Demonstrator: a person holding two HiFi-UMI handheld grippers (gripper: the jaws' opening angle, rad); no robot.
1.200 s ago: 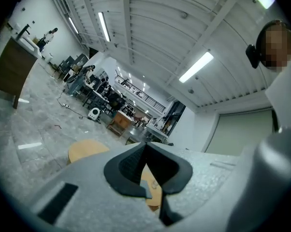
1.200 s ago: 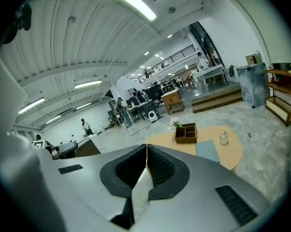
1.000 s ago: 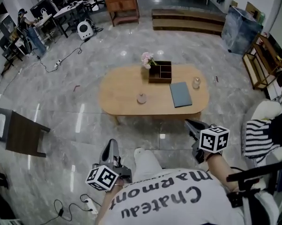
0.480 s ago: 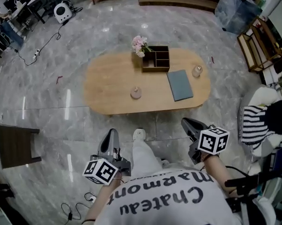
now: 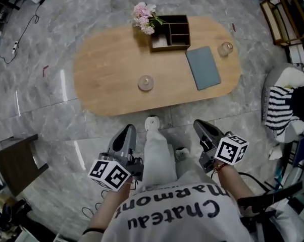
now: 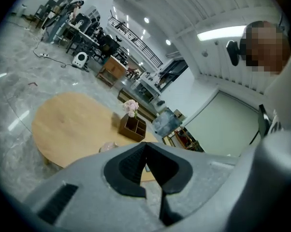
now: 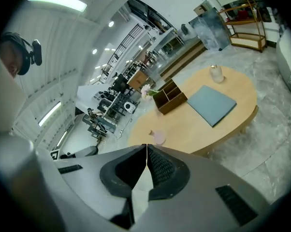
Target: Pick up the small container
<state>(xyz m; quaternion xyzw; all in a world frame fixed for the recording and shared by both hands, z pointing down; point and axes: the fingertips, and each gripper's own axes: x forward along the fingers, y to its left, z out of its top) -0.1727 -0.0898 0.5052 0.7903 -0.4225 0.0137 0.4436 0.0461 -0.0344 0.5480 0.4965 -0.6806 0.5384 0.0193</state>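
Claws first. Head view: left claw (image 5: 128,131) and right claw (image 5: 199,126) sit at lower frame, well apart from the small container (image 5: 145,82) on the worktop (image 5: 106,69). Left gripper view: pads together, empty. Right gripper view: the same. I judge that approach and grasp are both left to do.

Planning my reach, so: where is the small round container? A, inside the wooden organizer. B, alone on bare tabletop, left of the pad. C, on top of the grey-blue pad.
B: the small container sits alone on the table, left of the grey-blue pad and clear of the wooden organizer.
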